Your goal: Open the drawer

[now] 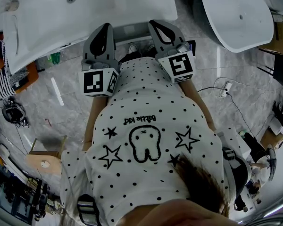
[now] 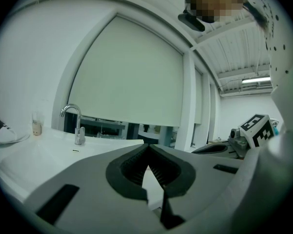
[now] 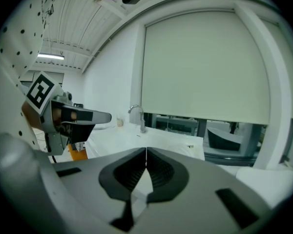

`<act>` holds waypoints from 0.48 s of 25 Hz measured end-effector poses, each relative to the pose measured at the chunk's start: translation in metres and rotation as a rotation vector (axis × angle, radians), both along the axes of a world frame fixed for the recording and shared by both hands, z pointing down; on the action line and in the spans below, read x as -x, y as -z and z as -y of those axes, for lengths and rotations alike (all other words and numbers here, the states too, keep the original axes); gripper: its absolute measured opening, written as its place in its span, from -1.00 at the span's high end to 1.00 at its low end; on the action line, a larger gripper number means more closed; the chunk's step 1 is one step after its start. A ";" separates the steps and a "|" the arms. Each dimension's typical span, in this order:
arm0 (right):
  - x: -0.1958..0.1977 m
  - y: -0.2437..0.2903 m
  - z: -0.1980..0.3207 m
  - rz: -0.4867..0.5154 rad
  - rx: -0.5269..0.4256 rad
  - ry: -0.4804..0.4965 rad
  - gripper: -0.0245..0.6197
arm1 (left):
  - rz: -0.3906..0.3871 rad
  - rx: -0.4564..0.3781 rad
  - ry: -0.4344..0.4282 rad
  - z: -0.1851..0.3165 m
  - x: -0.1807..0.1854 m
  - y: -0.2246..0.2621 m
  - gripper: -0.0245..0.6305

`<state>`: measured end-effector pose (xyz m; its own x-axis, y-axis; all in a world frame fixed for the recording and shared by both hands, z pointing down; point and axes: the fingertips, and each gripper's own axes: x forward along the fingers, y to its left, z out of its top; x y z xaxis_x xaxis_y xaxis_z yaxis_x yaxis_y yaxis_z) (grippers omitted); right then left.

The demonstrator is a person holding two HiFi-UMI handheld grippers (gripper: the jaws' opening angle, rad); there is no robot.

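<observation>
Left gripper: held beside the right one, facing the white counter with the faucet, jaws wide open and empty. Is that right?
Not quite. The left gripper is empty, but its jaws are shut with the tips meeting, as the left gripper view shows. The rest holds: it is beside the right gripper, facing the white counter with the faucet.

- Your left hand-held gripper and right hand-held gripper look like matt grey plastic, with ribbed black pads.
- The table before you is smooth, glossy white.
- Its faucet is shiny metal.
- The floor under you looks like polished grey stone.
- Your shirt is dotted cloth.
</observation>
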<state>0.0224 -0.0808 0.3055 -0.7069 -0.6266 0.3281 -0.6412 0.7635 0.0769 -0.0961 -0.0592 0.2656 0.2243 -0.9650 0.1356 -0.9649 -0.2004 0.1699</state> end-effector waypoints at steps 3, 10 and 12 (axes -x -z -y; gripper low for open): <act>0.000 0.000 0.000 0.003 0.002 0.001 0.88 | 0.003 0.000 0.000 0.000 0.000 -0.001 0.91; 0.002 0.001 0.000 0.002 -0.007 0.006 0.88 | -0.002 -0.004 0.003 0.000 0.001 -0.002 0.91; 0.001 0.002 0.000 0.000 -0.008 0.004 0.88 | 0.001 -0.002 -0.001 0.000 0.000 -0.002 0.91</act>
<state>0.0213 -0.0803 0.3040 -0.7093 -0.6267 0.3228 -0.6383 0.7653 0.0832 -0.0965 -0.0593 0.2672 0.2248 -0.9651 0.1340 -0.9649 -0.2013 0.1689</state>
